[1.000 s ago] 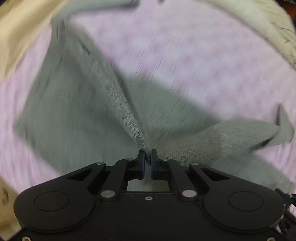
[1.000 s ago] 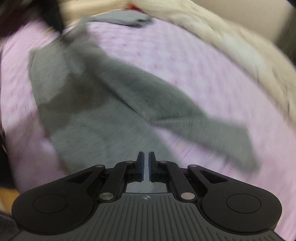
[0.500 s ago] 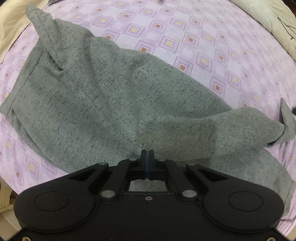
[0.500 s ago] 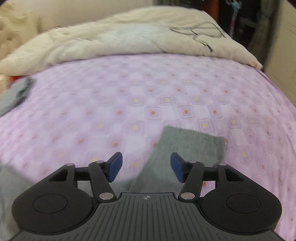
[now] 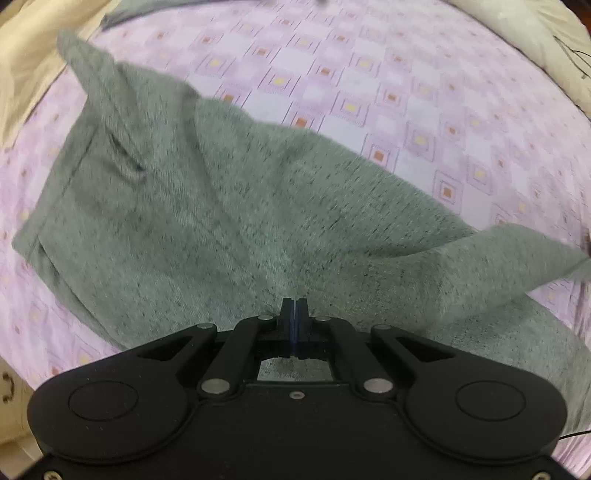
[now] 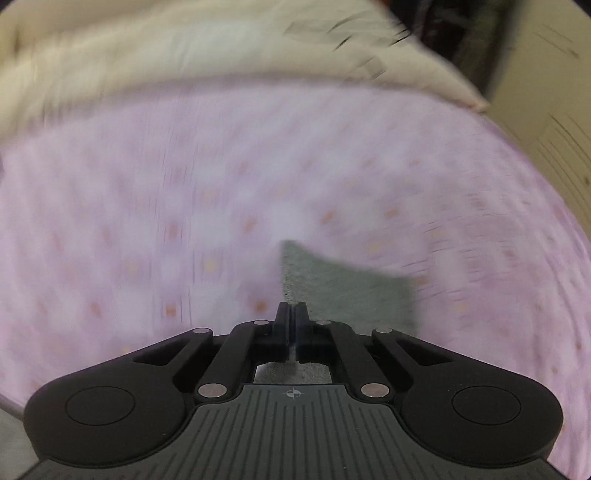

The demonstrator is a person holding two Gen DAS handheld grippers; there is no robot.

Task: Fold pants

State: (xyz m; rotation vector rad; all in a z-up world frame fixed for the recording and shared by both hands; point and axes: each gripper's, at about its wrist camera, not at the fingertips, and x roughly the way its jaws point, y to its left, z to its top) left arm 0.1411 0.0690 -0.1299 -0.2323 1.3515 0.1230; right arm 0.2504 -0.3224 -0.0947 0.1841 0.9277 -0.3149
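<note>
Grey speckled pants (image 5: 221,221) lie spread on the purple patterned bed sheet (image 5: 406,92), waistband to the upper left and one leg running off to the right. My left gripper (image 5: 294,306) points steeply down and is shut on a pinch of the fabric near the middle, where creases fan out from the tips. In the right wrist view, the end of a pant leg (image 6: 351,291) sits at my right gripper (image 6: 291,310), whose jaws are shut on its edge. More grey cloth shows behind the fingers. This view is blurred by motion.
A cream duvet (image 6: 184,48) is heaped along the far side of the bed and also shows as cream duvet (image 5: 535,44). Another grey cloth (image 5: 147,9) lies at the top left, beside beige bedding (image 5: 22,55). A pale wall (image 6: 546,122) stands past the bed's right edge.
The right gripper swung from over the pants to the leg end, opened around it, then shut on it. The raised fabric at the left gripper dropped flat onto the sheet.
</note>
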